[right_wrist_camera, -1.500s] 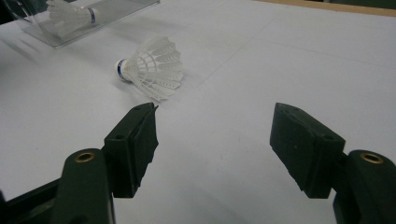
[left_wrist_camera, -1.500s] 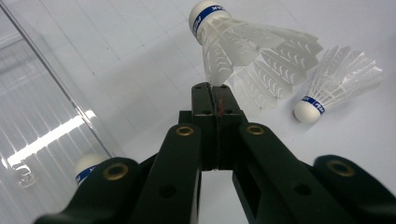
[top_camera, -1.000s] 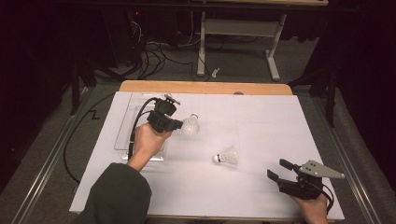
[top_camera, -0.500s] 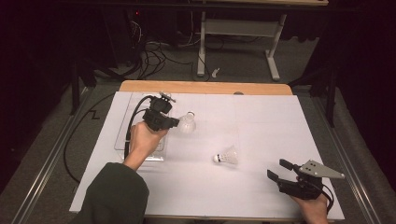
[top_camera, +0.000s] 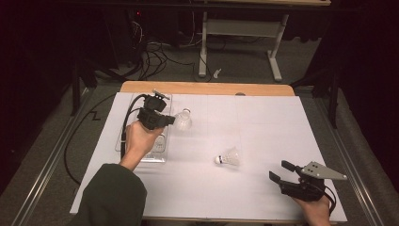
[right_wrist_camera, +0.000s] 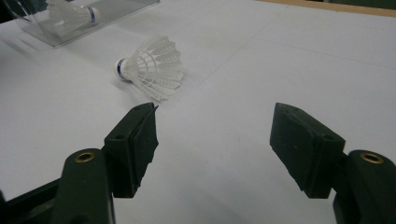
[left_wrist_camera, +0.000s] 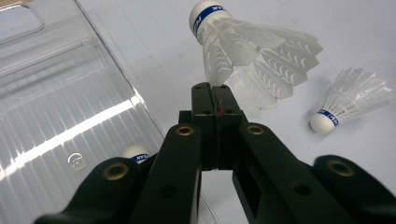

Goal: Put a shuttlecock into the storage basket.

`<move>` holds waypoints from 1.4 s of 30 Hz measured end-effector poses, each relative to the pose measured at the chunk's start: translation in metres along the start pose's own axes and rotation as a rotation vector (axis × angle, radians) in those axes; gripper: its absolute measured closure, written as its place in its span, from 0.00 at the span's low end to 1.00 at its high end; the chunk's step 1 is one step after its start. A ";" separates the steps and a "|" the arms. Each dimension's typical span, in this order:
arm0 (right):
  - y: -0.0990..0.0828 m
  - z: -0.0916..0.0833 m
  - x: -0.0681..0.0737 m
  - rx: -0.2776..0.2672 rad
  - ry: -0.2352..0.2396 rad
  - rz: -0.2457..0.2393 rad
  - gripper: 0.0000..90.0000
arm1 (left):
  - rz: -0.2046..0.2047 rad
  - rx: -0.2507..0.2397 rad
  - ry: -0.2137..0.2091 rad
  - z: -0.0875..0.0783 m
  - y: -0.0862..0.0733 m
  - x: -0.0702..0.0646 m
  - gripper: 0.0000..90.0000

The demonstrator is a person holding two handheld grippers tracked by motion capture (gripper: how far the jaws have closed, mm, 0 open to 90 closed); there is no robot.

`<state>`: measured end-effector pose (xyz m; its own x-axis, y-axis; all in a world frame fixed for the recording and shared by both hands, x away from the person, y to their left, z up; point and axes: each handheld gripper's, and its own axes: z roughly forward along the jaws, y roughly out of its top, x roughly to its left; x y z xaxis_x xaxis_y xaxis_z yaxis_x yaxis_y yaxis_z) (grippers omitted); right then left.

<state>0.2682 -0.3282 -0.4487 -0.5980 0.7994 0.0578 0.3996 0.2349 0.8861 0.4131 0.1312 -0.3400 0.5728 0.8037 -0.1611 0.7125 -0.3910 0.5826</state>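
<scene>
Left tongs point(top_camera: 170, 120) clamped on feather rim of a shuttlecock point(top_camera: 183, 120) — held off the tabletop point(top_camera: 263, 117), upper left of high view, just right of clear tray point(top_camera: 160, 149). Second shuttlecock point(top_camera: 229, 157) lay on its side, centre. Right tongs point(top_camera: 281, 171) at lower right — jaws wide, nothing between, well apart from it.

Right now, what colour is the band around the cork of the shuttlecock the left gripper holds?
Blue with white lettering on the held shuttlecock, clearest in the left gripper view.
</scene>
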 end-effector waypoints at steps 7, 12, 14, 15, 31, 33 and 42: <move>0.000 0.000 0.000 0.000 0.000 0.001 0.36 | -0.010 -0.006 0.018 -0.005 -0.001 0.007 1.00; 0.000 0.000 0.000 0.000 0.000 0.003 0.36 | -0.022 -0.014 0.031 -0.008 -0.001 0.011 1.00; 0.000 0.000 0.000 0.000 0.000 0.002 0.36 | -0.024 -0.014 0.036 -0.008 -0.002 0.013 1.00; 0.000 0.000 0.000 0.000 0.000 0.002 0.36 | -0.027 -0.015 0.038 -0.008 -0.002 0.014 1.00; 0.000 0.000 0.000 0.001 -0.001 0.000 0.36 | -0.062 -0.025 0.066 -0.013 -0.002 0.029 1.00; 0.000 0.000 0.000 0.001 -0.002 0.003 0.36 | -0.068 -0.028 0.074 -0.014 -0.003 0.031 1.00; 0.000 0.000 0.000 0.001 -0.002 0.001 0.36 | -0.101 -0.038 0.100 -0.016 -0.006 0.042 1.00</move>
<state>0.2680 -0.3282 -0.4487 -0.5959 0.8009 0.0580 0.4012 0.2344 0.8855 0.4266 0.1744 -0.3377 0.4543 0.8796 -0.1413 0.7476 -0.2902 0.5974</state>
